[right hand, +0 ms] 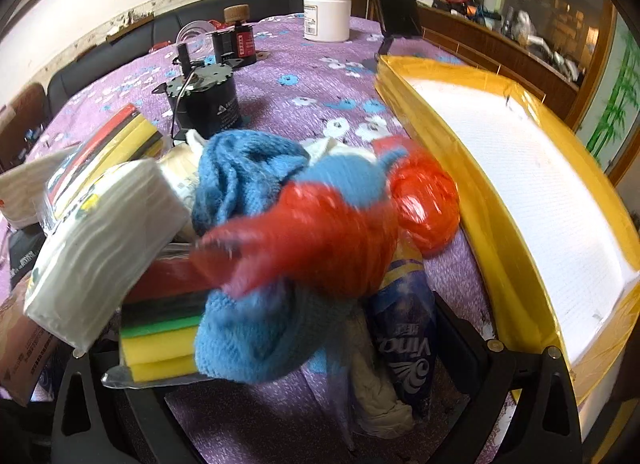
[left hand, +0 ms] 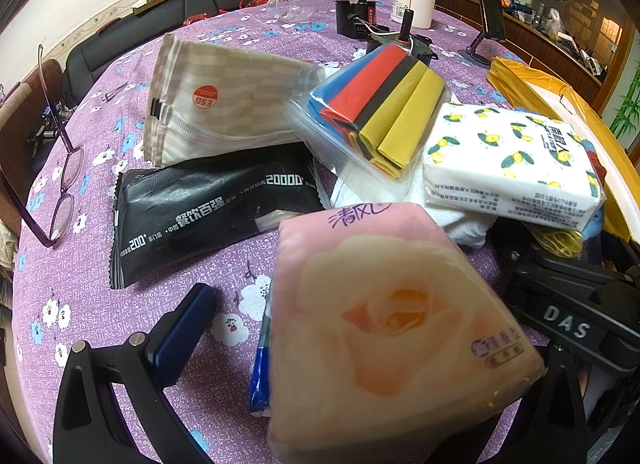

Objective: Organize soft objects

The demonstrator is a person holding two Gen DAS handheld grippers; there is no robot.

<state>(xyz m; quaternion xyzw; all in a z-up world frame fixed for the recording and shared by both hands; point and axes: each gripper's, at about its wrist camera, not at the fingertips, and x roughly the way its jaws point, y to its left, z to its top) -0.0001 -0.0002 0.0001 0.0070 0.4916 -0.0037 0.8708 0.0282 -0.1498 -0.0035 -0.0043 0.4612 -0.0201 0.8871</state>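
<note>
A pink tissue pack (left hand: 392,324) with a rose print fills the space between my left gripper's (left hand: 360,344) fingers. The blue-padded left finger (left hand: 180,336) stands apart from it, and the right finger is hidden behind it; the jaws are wide. Beyond lie a black wipe packet (left hand: 208,208), a beige striped pouch (left hand: 224,104), a bag of coloured sponges (left hand: 384,108) and a lemon-print tissue pack (left hand: 508,164). In the right wrist view, my right gripper (right hand: 288,328) is spread wide under a blue cloth (right hand: 256,336) and a blurred red plastic bag (right hand: 320,236); its tips are hidden.
A yellow-rimmed box with white lining (right hand: 432,152) stands at the right. Spectacles (left hand: 64,192) lie at the left table edge. A black motor (right hand: 204,100), white jar (right hand: 326,16), clear cup (left hand: 290,4) and phone stand (left hand: 486,4) sit farther back on the purple floral cloth (left hand: 80,284).
</note>
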